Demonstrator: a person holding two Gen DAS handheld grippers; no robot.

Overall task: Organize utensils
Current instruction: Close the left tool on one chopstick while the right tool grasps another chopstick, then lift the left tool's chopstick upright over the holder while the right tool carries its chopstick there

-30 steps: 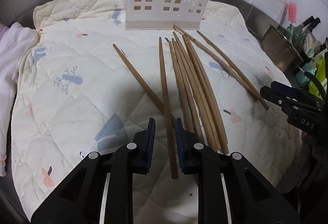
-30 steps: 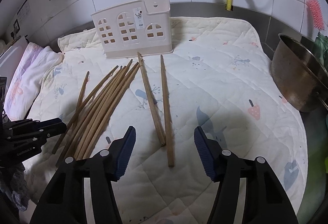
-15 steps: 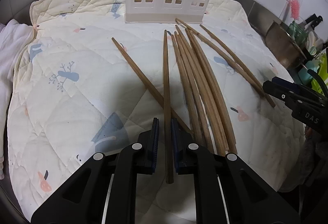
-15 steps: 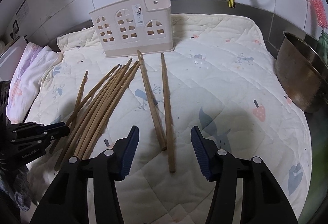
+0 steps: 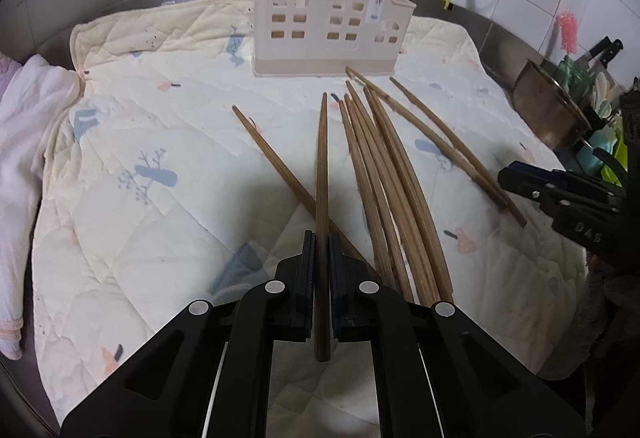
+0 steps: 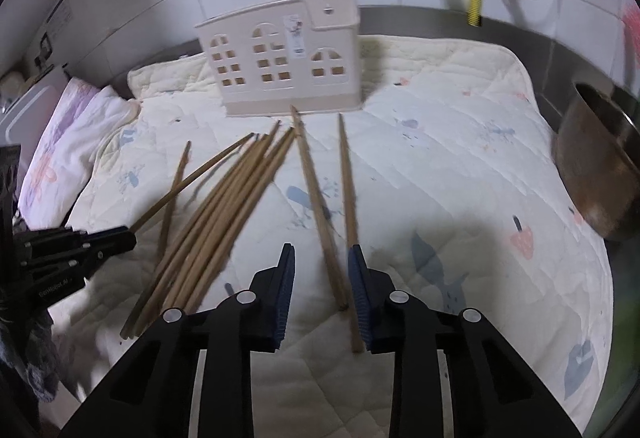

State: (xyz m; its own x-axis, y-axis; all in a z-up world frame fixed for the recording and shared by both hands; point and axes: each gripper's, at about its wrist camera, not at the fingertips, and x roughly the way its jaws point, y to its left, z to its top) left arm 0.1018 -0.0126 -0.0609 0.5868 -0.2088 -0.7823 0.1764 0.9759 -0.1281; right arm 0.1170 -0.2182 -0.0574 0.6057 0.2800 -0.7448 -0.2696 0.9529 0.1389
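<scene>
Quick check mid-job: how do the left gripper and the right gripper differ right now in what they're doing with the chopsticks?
The left gripper is shut on a single chopstick; the right gripper is not yet clamped, its jaws closing with a gap left. The left holds one stick, while the right straddles a pair of chopsticks lying on the quilted mat. Both point toward the cream utensil holder.

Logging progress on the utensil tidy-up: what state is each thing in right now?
left gripper: shut on one chopstick.
right gripper: jaws closing around two chopsticks, pads not yet pressing.
chopstick bundle: loose on the quilted mat.
utensil holder: upright; inside hidden.
</scene>
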